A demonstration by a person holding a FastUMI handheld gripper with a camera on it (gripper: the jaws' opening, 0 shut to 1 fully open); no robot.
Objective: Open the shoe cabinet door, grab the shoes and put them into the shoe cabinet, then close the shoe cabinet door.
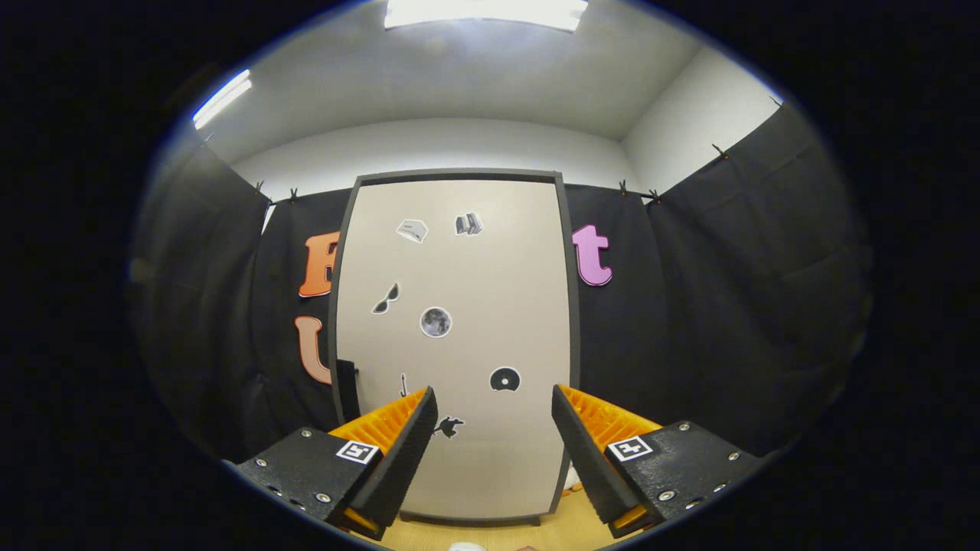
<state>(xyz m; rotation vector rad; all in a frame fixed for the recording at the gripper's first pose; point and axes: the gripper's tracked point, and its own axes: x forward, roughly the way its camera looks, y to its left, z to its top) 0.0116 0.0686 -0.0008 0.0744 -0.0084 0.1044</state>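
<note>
The claw (490,436) gapes wide, holding nothing, facing the shoe cabinet door (455,337), seemingly closed; every task step looks undone

The one view rides on the hand-held gripper (490,421), looking forward along its two spread fingers and tilted slightly up. It faces the cabinet door (459,306) square on, fairly near, just beyond the fingers, with ceiling lights (486,13) above.
</note>
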